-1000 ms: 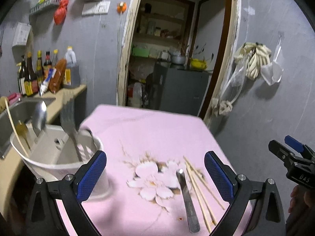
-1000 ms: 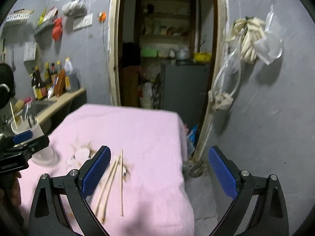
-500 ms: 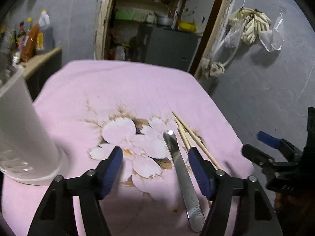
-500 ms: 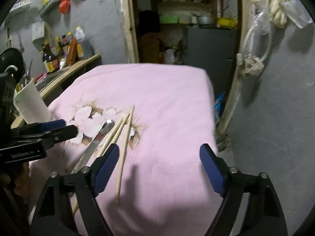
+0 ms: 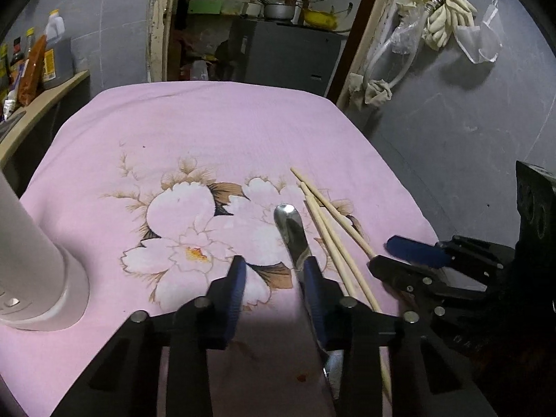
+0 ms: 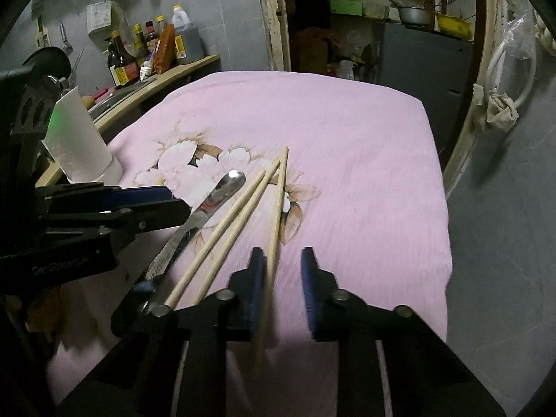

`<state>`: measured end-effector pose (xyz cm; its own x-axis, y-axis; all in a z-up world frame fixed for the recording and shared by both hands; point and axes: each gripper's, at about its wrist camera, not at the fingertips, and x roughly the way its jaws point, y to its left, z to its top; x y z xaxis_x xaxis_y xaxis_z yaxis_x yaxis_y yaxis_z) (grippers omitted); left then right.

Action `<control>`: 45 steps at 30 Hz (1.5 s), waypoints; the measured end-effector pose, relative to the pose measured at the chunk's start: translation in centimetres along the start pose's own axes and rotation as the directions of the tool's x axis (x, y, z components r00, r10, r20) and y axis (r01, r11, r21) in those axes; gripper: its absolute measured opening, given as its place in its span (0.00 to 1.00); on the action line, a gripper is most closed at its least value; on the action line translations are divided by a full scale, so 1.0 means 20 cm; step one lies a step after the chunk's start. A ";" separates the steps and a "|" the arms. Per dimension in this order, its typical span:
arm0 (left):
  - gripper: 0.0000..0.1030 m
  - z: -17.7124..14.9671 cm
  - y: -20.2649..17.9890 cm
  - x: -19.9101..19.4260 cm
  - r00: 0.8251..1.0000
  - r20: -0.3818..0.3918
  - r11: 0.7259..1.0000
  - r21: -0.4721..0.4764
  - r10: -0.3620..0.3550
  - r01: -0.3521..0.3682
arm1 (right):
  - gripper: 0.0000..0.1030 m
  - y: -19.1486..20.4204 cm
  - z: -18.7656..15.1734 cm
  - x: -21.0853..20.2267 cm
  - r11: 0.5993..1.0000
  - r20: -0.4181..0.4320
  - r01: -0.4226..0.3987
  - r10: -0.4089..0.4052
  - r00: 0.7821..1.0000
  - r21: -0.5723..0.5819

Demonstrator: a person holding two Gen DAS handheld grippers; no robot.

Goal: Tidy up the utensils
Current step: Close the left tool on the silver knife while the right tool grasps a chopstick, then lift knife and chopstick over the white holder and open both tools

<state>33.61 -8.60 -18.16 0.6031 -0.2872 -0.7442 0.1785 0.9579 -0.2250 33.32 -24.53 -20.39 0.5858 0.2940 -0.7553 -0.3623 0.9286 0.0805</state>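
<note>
A steel knife (image 5: 293, 236) and three wooden chopsticks (image 5: 330, 222) lie on the pink flowered cloth (image 5: 208, 132). My left gripper (image 5: 274, 274) is open and low over the cloth, its right finger against the knife's left side. The white utensil holder (image 5: 31, 264) stands at the left edge. In the right wrist view my right gripper (image 6: 283, 271) is open, its jaws on either side of the rightmost chopstick (image 6: 276, 215). The knife (image 6: 205, 208) and two other chopsticks (image 6: 236, 215) lie to its left, under the left gripper (image 6: 139, 205).
The white holder also shows in the right wrist view (image 6: 80, 142). A counter with sauce bottles (image 6: 139, 55) runs along the left wall. A doorway with a grey cabinet (image 5: 281, 55) is behind the table. The table's right edge drops off beside a grey wall.
Both grippers have dropped toward the cloth and narrowed their jaws. The left moved right from the holder to the knife. The right came down around the rightmost chopstick.
</note>
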 end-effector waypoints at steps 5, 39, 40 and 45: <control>0.24 0.01 -0.07 0.05 0.999 -0.038 0.999 0.038 0.000 0.001 | 0.07 -0.09 -0.04 -0.05 0.997 -0.010 0.062 -0.061 0.998 0.056; 0.15 0.13 -0.15 0.17 0.986 -0.125 0.980 0.180 0.112 -0.088 | 0.04 -0.11 0.27 0.16 0.989 -0.198 0.124 -0.105 0.975 0.086; 0.15 0.13 -0.14 0.16 0.986 -0.130 0.984 0.161 0.104 -0.082 | 0.04 -0.12 0.26 0.12 0.987 -0.176 0.107 -0.084 0.981 0.123; 0.15 0.13 -0.03 0.03 0.997 -0.074 0.999 0.026 0.036 -0.034 | 0.04 -0.09 0.26 -0.15 0.977 0.026 0.036 -0.043 0.999 0.209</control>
<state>35.88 -9.35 -16.75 0.5499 -0.2524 -0.7962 0.1783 0.9667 -0.1834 36.03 -25.96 -14.86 0.6197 0.2598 -0.7406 -0.1809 0.9655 0.1873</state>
